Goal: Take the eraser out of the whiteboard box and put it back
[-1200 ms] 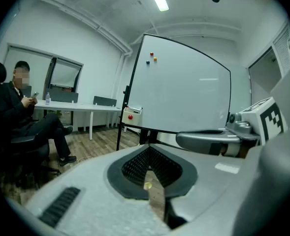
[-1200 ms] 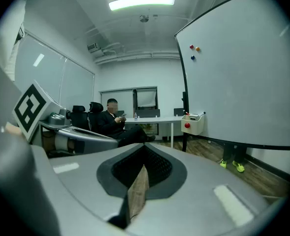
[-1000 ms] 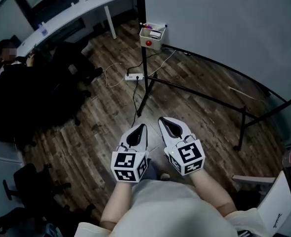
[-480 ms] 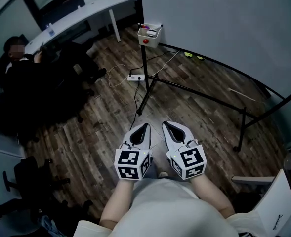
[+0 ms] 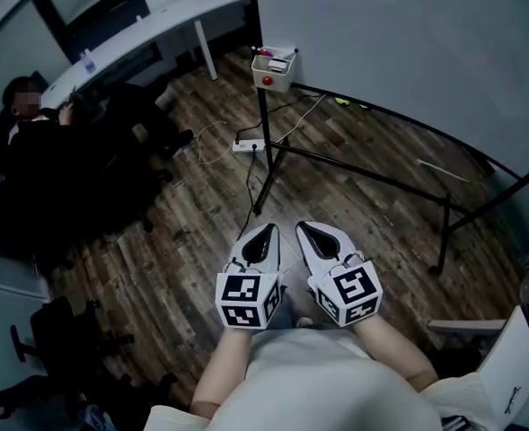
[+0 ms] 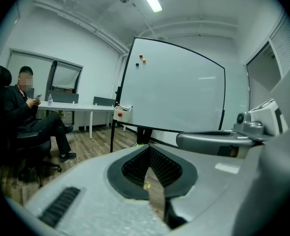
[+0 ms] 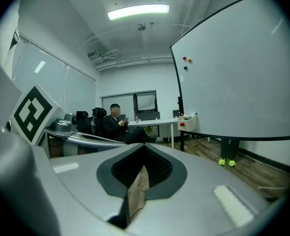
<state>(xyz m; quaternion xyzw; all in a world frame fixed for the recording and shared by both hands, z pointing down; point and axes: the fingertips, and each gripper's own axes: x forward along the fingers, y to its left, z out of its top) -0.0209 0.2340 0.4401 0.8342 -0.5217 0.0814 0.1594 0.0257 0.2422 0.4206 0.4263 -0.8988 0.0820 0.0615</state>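
Note:
The small white whiteboard box (image 5: 276, 68) hangs at the left corner of the whiteboard (image 5: 408, 43), with a red dot on its front. What lies in it is too small to make out, so I cannot pick out the eraser. The box also shows far ahead in the left gripper view (image 6: 122, 113) and the right gripper view (image 7: 188, 122). My left gripper (image 5: 268, 232) and right gripper (image 5: 304, 230) hang side by side over the wooden floor, far short of the box. Both are shut and hold nothing.
The whiteboard's black stand legs (image 5: 354, 171) spread across the floor ahead. A power strip (image 5: 246, 145) with cables lies near the post. A person (image 5: 30, 133) sits at the left by a long white desk (image 5: 147, 25). An office chair (image 5: 57, 339) stands lower left.
Both grippers have drifted slightly right and down in the head view, still side by side and shut. The view of the room has shifted a little.

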